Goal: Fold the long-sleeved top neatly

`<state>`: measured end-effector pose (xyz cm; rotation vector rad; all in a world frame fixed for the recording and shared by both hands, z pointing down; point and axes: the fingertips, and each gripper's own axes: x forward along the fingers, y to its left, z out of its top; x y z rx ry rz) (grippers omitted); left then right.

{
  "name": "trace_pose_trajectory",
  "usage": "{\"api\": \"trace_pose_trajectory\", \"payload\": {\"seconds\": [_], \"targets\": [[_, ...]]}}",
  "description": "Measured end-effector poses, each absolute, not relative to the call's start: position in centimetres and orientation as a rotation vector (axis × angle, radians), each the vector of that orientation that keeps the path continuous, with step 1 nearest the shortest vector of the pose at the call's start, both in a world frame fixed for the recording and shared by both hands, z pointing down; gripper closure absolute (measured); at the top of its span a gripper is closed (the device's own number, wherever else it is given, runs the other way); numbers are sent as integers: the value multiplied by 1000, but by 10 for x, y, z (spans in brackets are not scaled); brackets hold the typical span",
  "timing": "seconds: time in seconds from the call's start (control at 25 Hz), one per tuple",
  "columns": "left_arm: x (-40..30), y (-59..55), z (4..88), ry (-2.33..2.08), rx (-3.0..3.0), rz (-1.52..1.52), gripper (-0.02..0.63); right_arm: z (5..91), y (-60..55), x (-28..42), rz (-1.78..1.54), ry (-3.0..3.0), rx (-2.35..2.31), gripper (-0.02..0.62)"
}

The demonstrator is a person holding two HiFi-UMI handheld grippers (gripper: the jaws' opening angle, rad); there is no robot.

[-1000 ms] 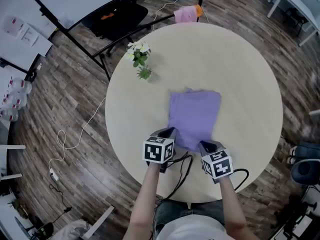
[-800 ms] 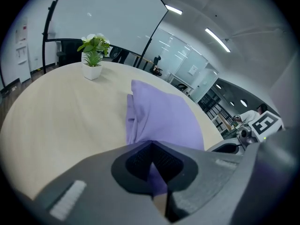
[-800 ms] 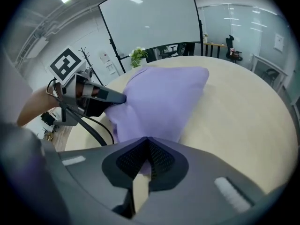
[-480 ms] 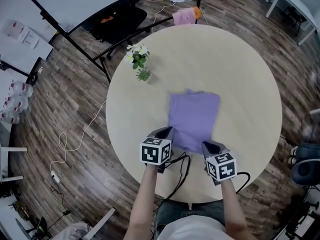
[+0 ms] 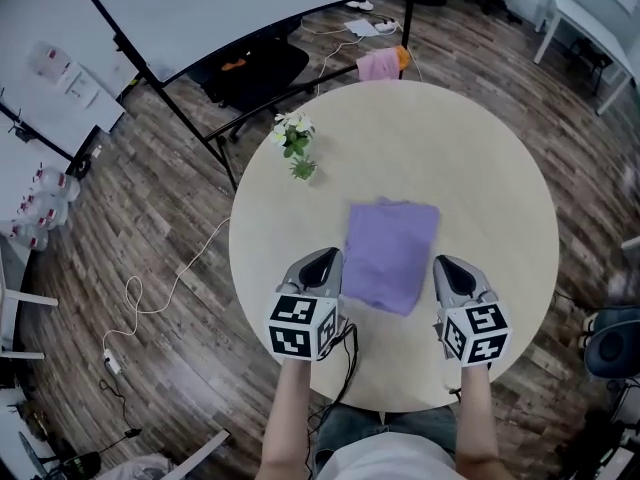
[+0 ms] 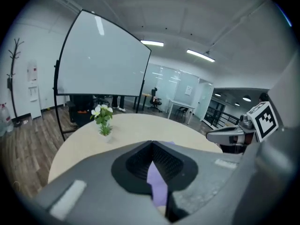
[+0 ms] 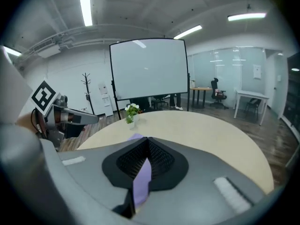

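Observation:
The purple long-sleeved top [image 5: 390,251] lies folded into a flat rectangle on the round beige table [image 5: 480,148], near its front edge. My left gripper [image 5: 322,260] hovers just off the top's left edge, and my right gripper [image 5: 447,265] just off its right edge. In the head view neither one touches the fabric. In the left gripper view the left gripper [image 6: 151,143] has its jaw tips together, with the purple top [image 6: 157,182] showing through the slit behind them. The right gripper [image 7: 146,139] looks the same in its own view, with the top [image 7: 142,177] behind its tips.
A small vase of white flowers [image 5: 297,140] stands on the table's far left. A pink cloth [image 5: 378,64] hangs beyond the far rim. A whiteboard stand [image 5: 190,128] and a white cable [image 5: 150,288] occupy the wooden floor at left.
Both grippers have come off the near edge of the top and moved apart, left gripper leftward and right gripper rightward. The top now lies flat by itself.

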<state>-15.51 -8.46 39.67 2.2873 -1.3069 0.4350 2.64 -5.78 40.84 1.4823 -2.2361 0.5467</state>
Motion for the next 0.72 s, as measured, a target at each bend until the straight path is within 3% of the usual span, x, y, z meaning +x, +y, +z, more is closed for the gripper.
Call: {"api": "trace_pose_trajectory", "payload": {"seconds": [0.72], "targets": [[-150,-57,224,-1670,2542,195,602,231,-48,49,76,-2390,1825,569]]}}
